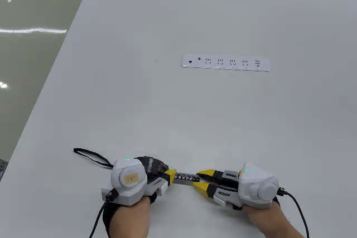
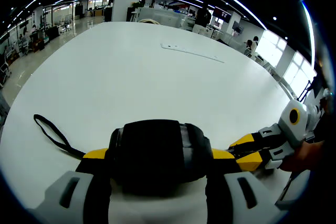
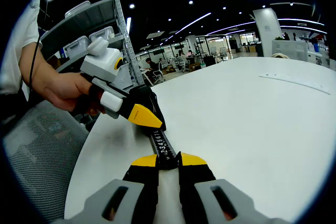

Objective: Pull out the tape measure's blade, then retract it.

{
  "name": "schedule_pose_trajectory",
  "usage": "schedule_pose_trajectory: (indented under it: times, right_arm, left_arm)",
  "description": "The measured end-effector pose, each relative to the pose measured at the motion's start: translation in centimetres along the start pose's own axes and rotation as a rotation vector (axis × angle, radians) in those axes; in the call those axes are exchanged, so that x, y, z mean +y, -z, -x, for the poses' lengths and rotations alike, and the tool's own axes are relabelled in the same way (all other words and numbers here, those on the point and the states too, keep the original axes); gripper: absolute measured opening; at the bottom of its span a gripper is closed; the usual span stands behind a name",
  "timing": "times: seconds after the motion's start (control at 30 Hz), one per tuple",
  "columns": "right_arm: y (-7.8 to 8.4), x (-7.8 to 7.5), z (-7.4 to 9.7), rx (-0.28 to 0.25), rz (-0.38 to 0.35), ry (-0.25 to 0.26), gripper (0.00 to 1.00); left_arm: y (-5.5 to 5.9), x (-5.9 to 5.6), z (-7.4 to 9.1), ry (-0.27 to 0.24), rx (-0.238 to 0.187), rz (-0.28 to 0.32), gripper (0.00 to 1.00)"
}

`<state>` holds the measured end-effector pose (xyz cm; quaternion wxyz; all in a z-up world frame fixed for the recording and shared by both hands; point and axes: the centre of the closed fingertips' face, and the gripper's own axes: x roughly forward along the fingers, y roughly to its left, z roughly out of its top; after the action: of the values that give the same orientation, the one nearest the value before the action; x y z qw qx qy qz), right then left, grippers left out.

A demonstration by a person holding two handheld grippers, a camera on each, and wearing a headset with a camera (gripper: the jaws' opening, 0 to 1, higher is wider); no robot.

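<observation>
The black tape measure (image 2: 157,153) sits clamped between the yellow-tipped jaws of my left gripper (image 2: 157,156), near the table's front edge (image 1: 153,166). Its black wrist strap (image 1: 89,156) trails left on the table (image 2: 52,132). A short length of blade (image 1: 186,178) with printed numbers runs from the case to my right gripper (image 1: 201,179). In the right gripper view, my right gripper (image 3: 168,162) is shut on the blade's end (image 3: 163,148), and the left gripper (image 3: 139,114) shows beyond it, held by a hand.
A white power strip (image 1: 225,62) lies flat further back on the white table (image 1: 167,98). The table's left edge drops to a glossy floor (image 1: 33,26). A grey mesh chair (image 3: 37,150) and shelving (image 3: 100,19) stand beside the table.
</observation>
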<state>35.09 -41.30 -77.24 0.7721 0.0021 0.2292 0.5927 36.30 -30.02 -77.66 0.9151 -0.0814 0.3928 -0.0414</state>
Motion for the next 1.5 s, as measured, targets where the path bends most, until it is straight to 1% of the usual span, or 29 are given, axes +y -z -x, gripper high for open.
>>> schedule_pose_trajectory:
  times: [0.37,0.6,0.8,1.0,1.07,1.3,1.5]
  right_arm:
    - [-0.2,0.0,-0.6,0.001,0.004,0.0,0.12]
    - [-0.3,0.2,-1.0,0.004,-0.001,-0.01,0.12]
    - [-0.4,0.3,-1.5,0.006,0.004,-0.011,0.12]
    - [-0.6,0.5,-2.0,0.008,0.011,-0.017,0.12]
    - [-0.6,0.6,-2.3,0.009,0.012,-0.019,0.12]
    - [-0.7,0.5,-2.4,0.011,0.015,-0.023,0.12]
    - [-0.8,0.7,-3.1,0.017,0.02,-0.032,0.12]
  left_arm:
    - [0.0,0.0,0.0,0.0,-0.001,0.002,0.72]
    - [0.0,0.0,0.1,-0.001,0.001,0.003,0.71]
    - [0.1,0.1,0.0,-0.009,0.013,0.002,0.71]
    - [0.1,0.1,-0.1,-0.007,0.005,-0.002,0.71]
    - [0.1,0.1,0.0,-0.006,0.009,0.001,0.71]
    - [0.0,0.1,-0.1,-0.007,-0.001,0.004,0.71]
    - [0.0,0.1,0.0,-0.005,0.001,0.004,0.71]
